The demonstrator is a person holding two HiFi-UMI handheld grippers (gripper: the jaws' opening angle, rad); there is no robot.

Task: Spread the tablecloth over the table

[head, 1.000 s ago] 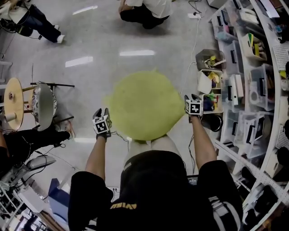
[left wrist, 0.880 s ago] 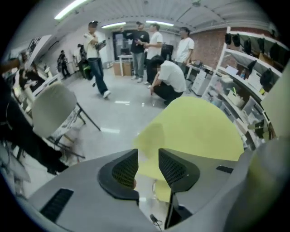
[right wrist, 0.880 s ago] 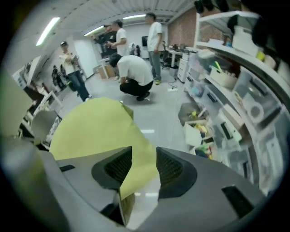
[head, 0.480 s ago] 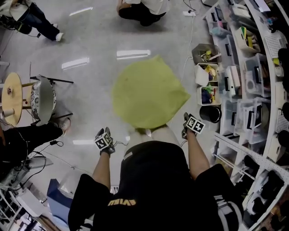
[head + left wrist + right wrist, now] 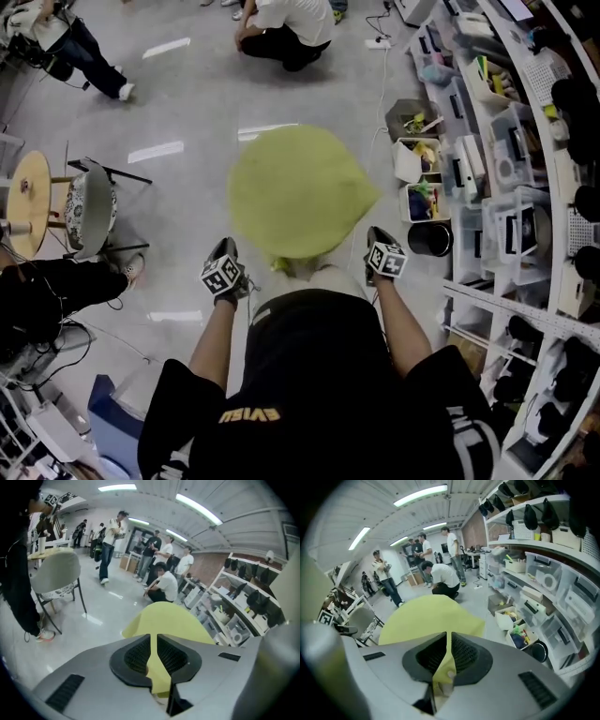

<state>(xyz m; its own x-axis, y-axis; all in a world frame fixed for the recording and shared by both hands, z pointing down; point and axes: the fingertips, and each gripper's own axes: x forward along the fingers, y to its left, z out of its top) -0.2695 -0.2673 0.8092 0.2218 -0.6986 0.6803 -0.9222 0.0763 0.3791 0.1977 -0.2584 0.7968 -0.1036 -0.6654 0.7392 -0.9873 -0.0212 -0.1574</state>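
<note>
Grey floor below; yellow-green tablecloth [image 5: 300, 192] domed, smooth; left claw [image 5: 153, 645], right claw [image 5: 449, 643] just closed, each pinching its edge.

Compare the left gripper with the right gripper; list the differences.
The left gripper is on the chair's side; the right gripper is beside the storage bins. In the head view the right gripper sits slightly farther forward than the left gripper. The left gripper pinches a flat strip of the yellow-green tablecloth; the right gripper's piece is bunched. Shared: both jaws have just been closing and now clamp its near edge.
</note>
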